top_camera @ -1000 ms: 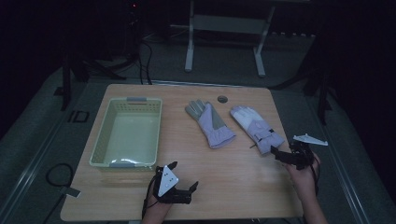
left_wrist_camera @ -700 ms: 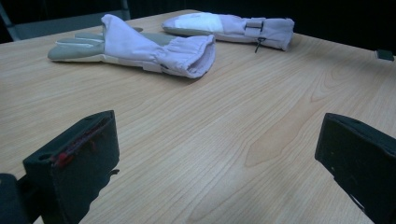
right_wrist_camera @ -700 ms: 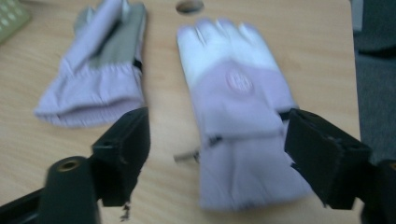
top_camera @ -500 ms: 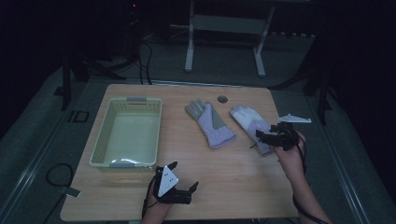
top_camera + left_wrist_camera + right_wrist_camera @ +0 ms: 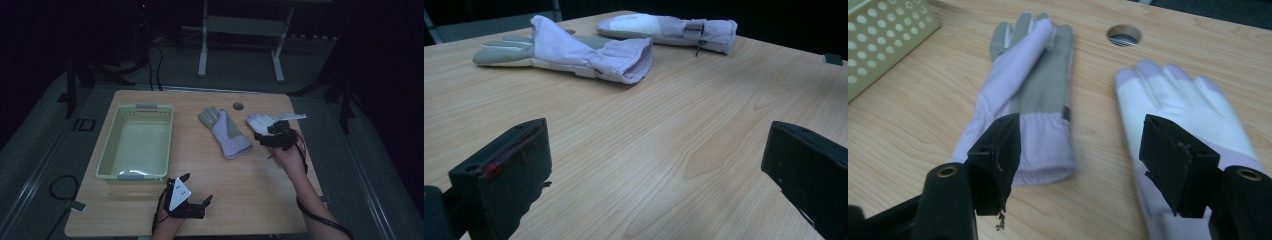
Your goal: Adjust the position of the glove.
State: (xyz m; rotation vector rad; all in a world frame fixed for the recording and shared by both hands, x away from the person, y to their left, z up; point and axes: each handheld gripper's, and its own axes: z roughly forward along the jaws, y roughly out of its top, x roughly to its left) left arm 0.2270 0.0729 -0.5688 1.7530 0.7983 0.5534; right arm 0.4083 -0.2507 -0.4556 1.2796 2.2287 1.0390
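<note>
White glove [image 5: 260, 122], frame right: our right gripper [image 5: 272, 136] hovers over it, jaws spread and narrowing, seemingly empty; next, we lower and pinch.

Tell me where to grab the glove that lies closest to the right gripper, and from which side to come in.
Probably the cuff of the white-backed glove. It lies flat, fingers pointing toward the table's far edge, cuff toward the person. Come down from above on the near side: the right gripper already hangs there, jaws open with nothing between them, having just been closing.
</note>
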